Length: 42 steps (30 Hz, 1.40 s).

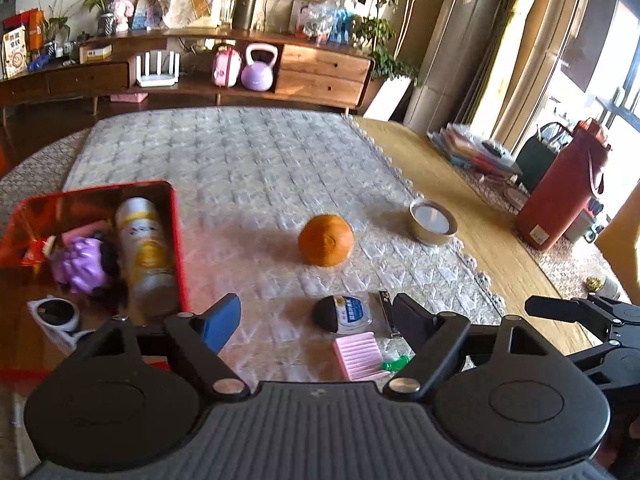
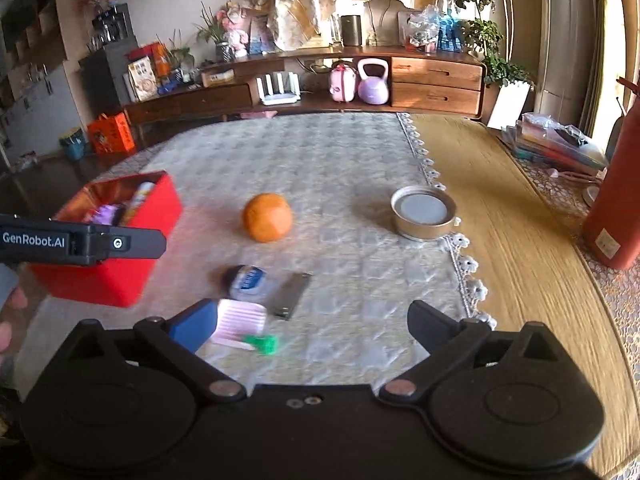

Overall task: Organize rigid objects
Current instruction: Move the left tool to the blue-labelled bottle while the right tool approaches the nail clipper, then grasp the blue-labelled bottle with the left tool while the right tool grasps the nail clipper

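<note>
A red box (image 1: 178, 240) (image 2: 120, 280) sits at the left of the quilted mat, holding a spray can (image 1: 144, 252) and a purple toy (image 1: 82, 266). An orange (image 1: 326, 240) (image 2: 267, 217) lies mid-mat, with a round metal tin (image 1: 433, 222) (image 2: 424, 216) to its right. Nearer lie a small black-capped bottle (image 1: 344, 314) (image 2: 246, 282), a nail clipper (image 2: 292, 295), a pink comb (image 1: 356, 354) (image 2: 240, 322) and a green piece (image 2: 264, 344). My left gripper (image 1: 316, 320) stands open over these small items. My right gripper (image 2: 316, 324) is open too, nothing between its fingers.
A red flask (image 1: 560, 196) (image 2: 614, 200) stands at the right on the wooden table (image 2: 520, 240). Stacked books (image 2: 556, 144) lie behind it. White sunglasses (image 1: 56, 316) rest left of the box. A sideboard (image 1: 240, 76) lines the far wall.
</note>
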Each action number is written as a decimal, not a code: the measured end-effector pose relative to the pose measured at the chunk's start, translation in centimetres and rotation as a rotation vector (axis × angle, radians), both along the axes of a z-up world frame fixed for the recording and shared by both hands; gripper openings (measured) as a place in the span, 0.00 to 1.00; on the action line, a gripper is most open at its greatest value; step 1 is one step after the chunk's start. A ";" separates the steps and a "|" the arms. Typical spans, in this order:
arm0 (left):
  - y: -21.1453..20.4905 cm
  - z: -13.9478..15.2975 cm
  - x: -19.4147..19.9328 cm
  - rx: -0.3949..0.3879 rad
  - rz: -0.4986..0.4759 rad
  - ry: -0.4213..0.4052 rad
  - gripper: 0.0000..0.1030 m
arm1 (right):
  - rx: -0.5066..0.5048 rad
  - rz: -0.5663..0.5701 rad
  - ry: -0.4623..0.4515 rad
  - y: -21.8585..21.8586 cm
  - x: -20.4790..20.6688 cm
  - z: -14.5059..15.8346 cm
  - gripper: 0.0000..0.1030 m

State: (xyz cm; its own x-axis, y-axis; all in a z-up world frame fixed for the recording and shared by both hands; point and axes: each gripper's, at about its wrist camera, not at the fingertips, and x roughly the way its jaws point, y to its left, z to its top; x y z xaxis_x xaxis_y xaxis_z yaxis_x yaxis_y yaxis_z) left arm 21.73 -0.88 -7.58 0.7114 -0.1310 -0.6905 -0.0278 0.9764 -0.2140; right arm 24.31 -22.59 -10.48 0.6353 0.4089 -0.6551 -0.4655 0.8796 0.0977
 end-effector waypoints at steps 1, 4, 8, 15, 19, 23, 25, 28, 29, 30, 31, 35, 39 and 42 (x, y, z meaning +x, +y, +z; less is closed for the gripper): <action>-0.3 -0.3 0.5 0.000 0.000 0.009 0.81 | -0.005 -0.002 0.004 0.2 0.3 -0.4 0.98; -1.0 -1.4 2.0 0.013 0.009 0.042 0.81 | -0.028 0.004 0.006 0.8 1.2 -1.5 0.97; -2.0 -2.9 3.6 0.032 0.002 0.080 0.81 | -0.056 0.025 0.005 2.0 2.0 -2.8 0.92; -3.6 -4.9 5.8 0.063 -0.015 0.119 0.81 | -0.070 0.027 0.004 3.4 3.4 -4.3 0.80; -4.1 -6.0 6.7 0.088 -0.013 0.139 0.81 | -0.088 0.031 0.003 4.0 4.1 -5.1 0.76; -4.5 -7.0 7.3 0.122 -0.007 0.149 0.80 | -0.105 0.030 0.006 4.3 4.7 -5.8 0.72; -4.5 -7.4 7.6 0.114 -0.007 0.155 0.80 | -0.117 0.039 -0.001 4.6 4.7 -6.0 0.69; -4.7 -7.7 7.8 0.129 -0.009 0.150 0.80 | -0.121 0.044 -0.014 4.8 4.7 -6.1 0.68; -4.8 -7.7 7.9 0.135 -0.011 0.147 0.80 | -0.122 0.046 -0.016 4.8 4.7 -6.0 0.67; -4.8 -7.7 7.9 0.137 -0.012 0.142 0.80 | -0.123 0.055 -0.020 4.9 4.7 -6.0 0.64; -4.8 -7.8 7.9 0.137 -0.013 0.139 0.80 | -0.121 0.069 -0.022 4.8 4.7 -6.0 0.61; -4.7 -7.9 7.7 0.154 -0.023 0.127 0.73 | -0.134 0.098 -0.040 4.5 4.5 -6.0 0.49; -4.6 -7.9 7.3 0.178 -0.030 0.108 0.63 | -0.120 0.108 -0.044 3.7 4.6 -6.0 0.39; -4.9 -8.0 6.9 0.210 -0.046 0.090 0.54 | -0.111 0.105 -0.039 3.6 4.7 -5.9 0.31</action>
State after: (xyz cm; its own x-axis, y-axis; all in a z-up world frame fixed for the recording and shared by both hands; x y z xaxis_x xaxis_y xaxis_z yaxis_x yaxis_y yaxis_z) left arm 28.67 -5.74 -15.57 0.6420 -0.0090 -0.7666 0.0080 1.0000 -0.0051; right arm 28.99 -19.02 -16.35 0.6188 0.4003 -0.6759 -0.5567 0.8305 -0.0178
